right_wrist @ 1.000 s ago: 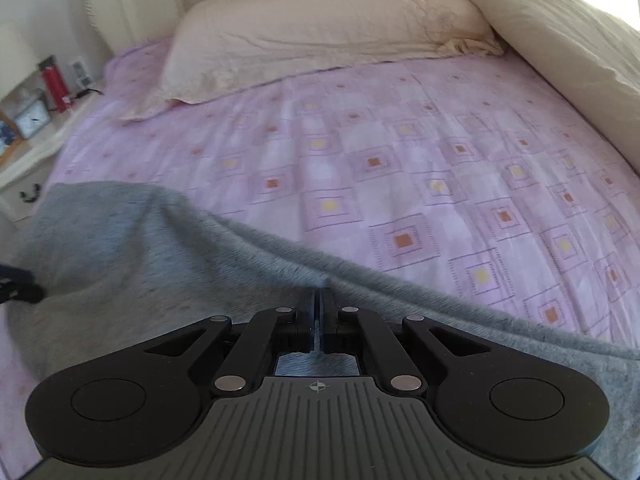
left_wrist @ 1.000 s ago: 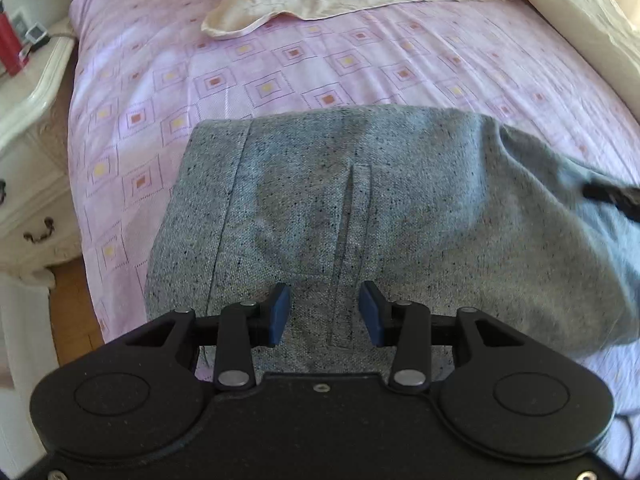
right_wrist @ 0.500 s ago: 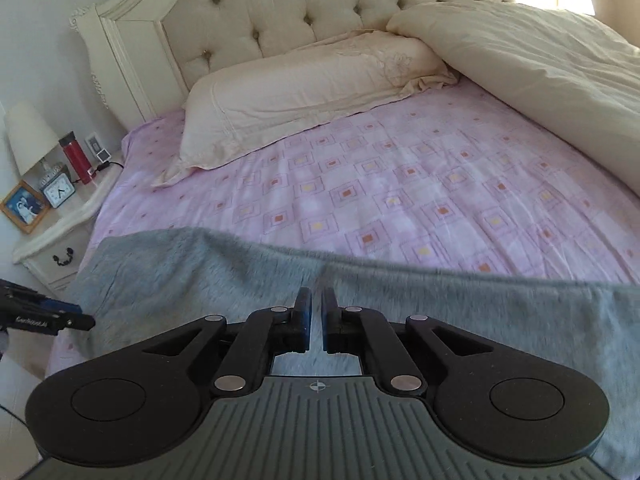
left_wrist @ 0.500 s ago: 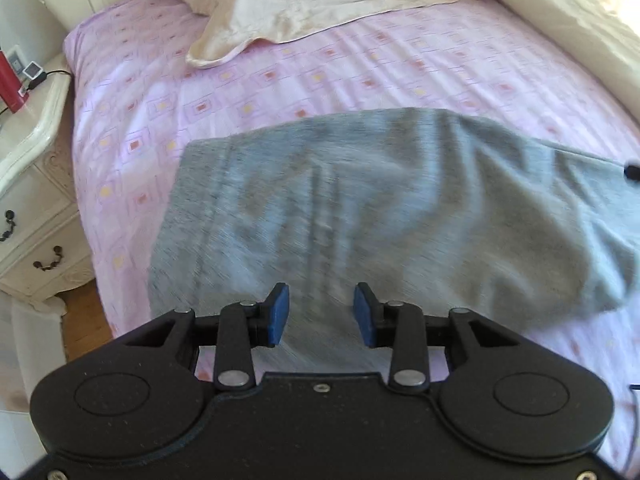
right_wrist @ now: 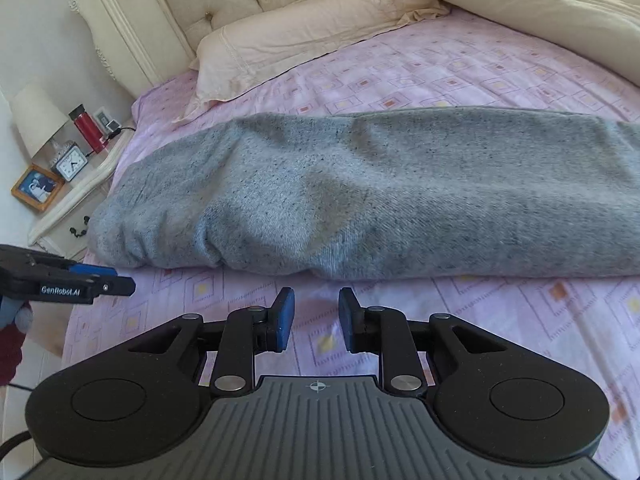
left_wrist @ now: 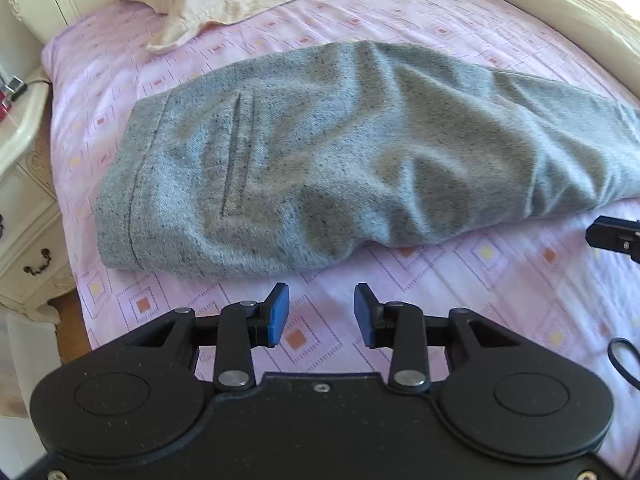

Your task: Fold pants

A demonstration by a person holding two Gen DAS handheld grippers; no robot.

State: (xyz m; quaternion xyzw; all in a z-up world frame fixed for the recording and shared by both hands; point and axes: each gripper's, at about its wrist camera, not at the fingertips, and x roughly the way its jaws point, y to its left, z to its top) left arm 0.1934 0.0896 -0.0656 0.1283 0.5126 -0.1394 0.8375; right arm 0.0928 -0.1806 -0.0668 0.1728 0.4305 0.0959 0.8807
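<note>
Item: grey pants (left_wrist: 340, 152), folded lengthwise on the bed (left_wrist: 440, 280), just ahead of both grippers. Left gripper (left_wrist: 320, 312) and right gripper (right_wrist: 316, 316): spread, empty. We advise pinching both layers at one end, folding evenly.

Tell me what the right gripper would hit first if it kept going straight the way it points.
Most likely the near edge of the grey pants. The right gripper is open over bare pink sheet, with the fabric directly ahead; depth is uncertain, so it might graze the sheet first.
</note>
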